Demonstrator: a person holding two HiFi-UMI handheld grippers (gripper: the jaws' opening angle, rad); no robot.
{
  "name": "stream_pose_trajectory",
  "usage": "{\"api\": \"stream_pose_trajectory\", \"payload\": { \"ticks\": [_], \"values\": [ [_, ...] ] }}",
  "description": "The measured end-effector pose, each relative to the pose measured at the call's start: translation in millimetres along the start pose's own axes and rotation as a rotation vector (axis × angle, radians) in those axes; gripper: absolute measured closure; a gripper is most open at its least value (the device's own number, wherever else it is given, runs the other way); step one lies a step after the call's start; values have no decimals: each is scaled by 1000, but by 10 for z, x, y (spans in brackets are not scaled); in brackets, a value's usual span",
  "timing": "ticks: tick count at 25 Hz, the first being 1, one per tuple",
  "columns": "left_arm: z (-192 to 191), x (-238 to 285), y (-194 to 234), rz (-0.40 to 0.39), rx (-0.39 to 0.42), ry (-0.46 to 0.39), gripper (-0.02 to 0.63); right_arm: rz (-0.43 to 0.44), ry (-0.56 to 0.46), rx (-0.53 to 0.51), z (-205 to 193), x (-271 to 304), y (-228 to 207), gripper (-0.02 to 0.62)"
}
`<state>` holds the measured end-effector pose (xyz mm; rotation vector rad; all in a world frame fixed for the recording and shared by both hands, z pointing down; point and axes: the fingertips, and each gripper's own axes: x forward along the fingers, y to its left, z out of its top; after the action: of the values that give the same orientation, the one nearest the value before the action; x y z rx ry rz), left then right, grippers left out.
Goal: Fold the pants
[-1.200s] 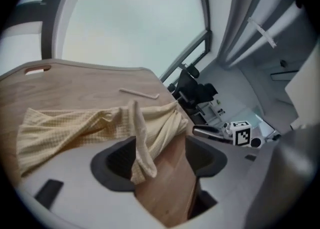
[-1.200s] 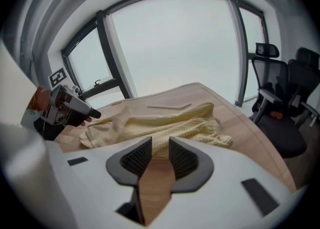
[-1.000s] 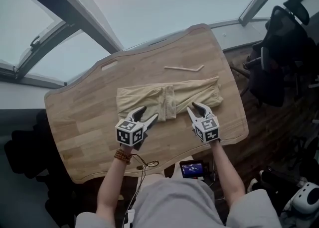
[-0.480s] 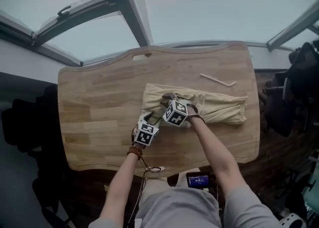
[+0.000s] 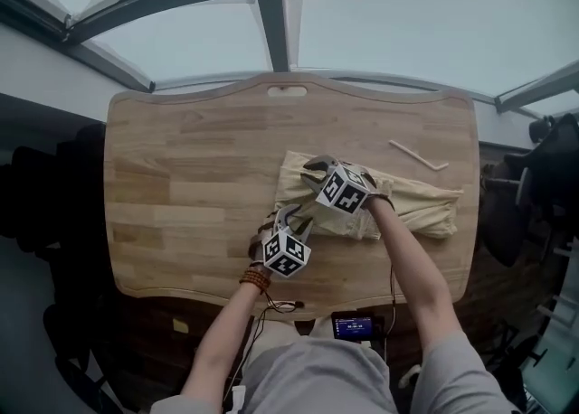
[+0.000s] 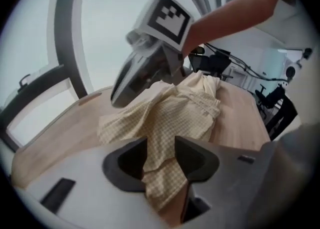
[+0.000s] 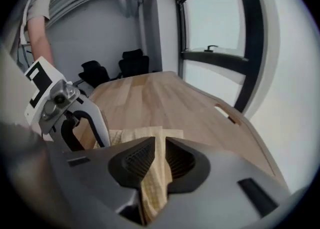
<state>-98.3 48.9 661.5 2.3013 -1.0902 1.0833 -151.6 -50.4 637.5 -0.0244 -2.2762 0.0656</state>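
Pants (image 5: 407, 206) lie on the right half of the table (image 5: 181, 177), legs running toward the right edge. Left gripper (image 6: 160, 155) has just been closing; its jaws are part-way in, pinching a bunch of cloth at the pants' near left corner. Right gripper (image 7: 159, 159) has also just been closing, jaws nearly together on a thin fold at the far left corner. A stick (image 5: 418, 155) lies near the table's far right corner.

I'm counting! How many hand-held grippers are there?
2. The left hand-held gripper is at the pants' near edge, the right hand-held gripper at their far left end. Each one's jaws have just been closing on cloth.
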Motion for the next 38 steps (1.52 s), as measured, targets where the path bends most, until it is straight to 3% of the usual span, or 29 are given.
{"api": "stream_pose_trajectory", "payload": {
  "ticks": [6,9,12,16,19,20,21,22,24,26,29,31,34,38],
  "values": [
    [-214,207,-126,-99,4,95,430,96,98,72,-36,499,34,506],
    [-299,218,-171,-107,0,100,433,177,144,87,-74,577,105,576],
    [-315,219,-173,-102,-64,93,445,182,150,84,-39,585,7,588],
    [-351,194,-196,-104,-212,98,477,152,148,86,-28,561,-138,589],
    [-316,77,-189,-99,-292,41,476,140,141,112,-124,606,-80,588],
    [-268,-36,-110,-67,-269,-6,477,140,132,109,-133,613,-44,588],
    [-214,-175,25,-9,-191,-55,482,141,118,95,-121,611,-20,588],
    [-170,-300,186,62,-51,-91,480,143,102,79,-94,601,-10,588],
    [-159,-386,399,145,315,-97,480,151,74,77,-43,567,-32,588],
    [-283,-280,383,103,587,-48,480,164,66,118,-39,533,-41,588],
    [-540,-105,296,17,822,52,477,167,82,125,-57,528,-20,587],
    [-584,-58,315,17,855,75,494,165,91,122,-59,544,-24,588],
    [-554,-16,410,43,776,76,585,163,93,135,-3,580,-66,588],
    [-428,-193,445,75,707,47,594,117,99,161,16,549,-180,589]
  ]
}}
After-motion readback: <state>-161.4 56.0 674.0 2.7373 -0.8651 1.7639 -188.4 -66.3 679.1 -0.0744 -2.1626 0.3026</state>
